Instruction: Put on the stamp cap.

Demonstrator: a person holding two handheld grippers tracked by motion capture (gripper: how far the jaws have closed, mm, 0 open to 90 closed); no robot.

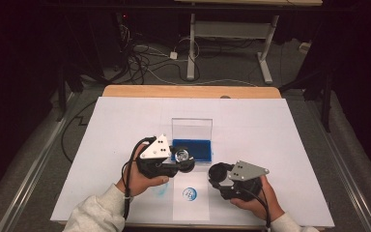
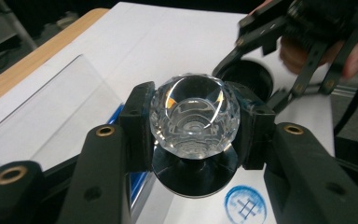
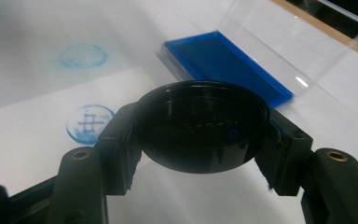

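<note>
At the centre of the high view, the left gripper (image 1: 182, 157) has its fingers clamped on the faceted crystal handle of a stamp (image 2: 194, 119), holding it upright by the open blue ink pad (image 1: 193, 149), likely so its face meets paper flat. Lower right, the right gripper (image 1: 218, 175) grips the stamp's black cap (image 3: 200, 125), keeping it off the counter (image 1: 270, 130). One blue print (image 1: 189, 194) already marks the paper slip (image 1: 191, 205) at bottom centre.

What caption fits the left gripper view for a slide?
Left gripper clamps a faceted crystal-topped stamp above a blue stamped mark.
</note>
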